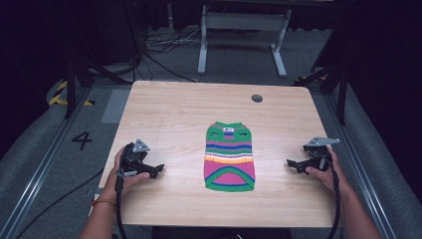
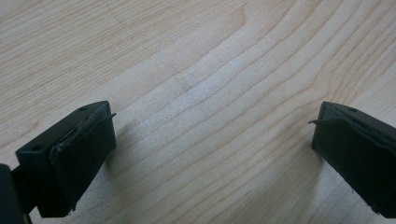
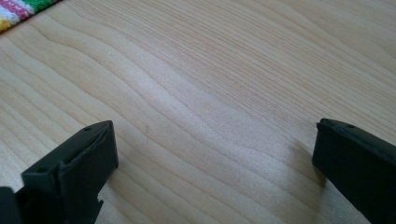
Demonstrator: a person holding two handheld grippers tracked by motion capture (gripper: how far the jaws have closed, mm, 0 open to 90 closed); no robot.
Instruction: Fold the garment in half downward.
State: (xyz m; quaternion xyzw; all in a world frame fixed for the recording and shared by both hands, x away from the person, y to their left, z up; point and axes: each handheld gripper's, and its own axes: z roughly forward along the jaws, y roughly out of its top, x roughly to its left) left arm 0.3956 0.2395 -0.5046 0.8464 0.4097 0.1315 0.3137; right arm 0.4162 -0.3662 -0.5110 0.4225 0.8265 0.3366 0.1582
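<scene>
A small knitted striped garment (image 1: 229,157), green, pink, blue and yellow, lies flat in the middle of the wooden table (image 1: 169,114). My left gripper (image 1: 158,169) rests low over the table to the garment's left, jaws wide apart over bare wood (image 2: 210,121). To the garment's right, my right gripper (image 1: 290,163) is open too, nothing between its jaws. A corner of the garment (image 3: 18,10) shows at the top left of the right gripper view. Both grippers point inward at the garment, each a hand's width from it.
A round grommet hole (image 1: 257,98) sits near the table's far edge. Beyond the table stand a white desk frame (image 1: 239,30) and floor cables (image 1: 164,45). Dark stands flank both sides. The floor at left bears a "4" mark (image 1: 82,140).
</scene>
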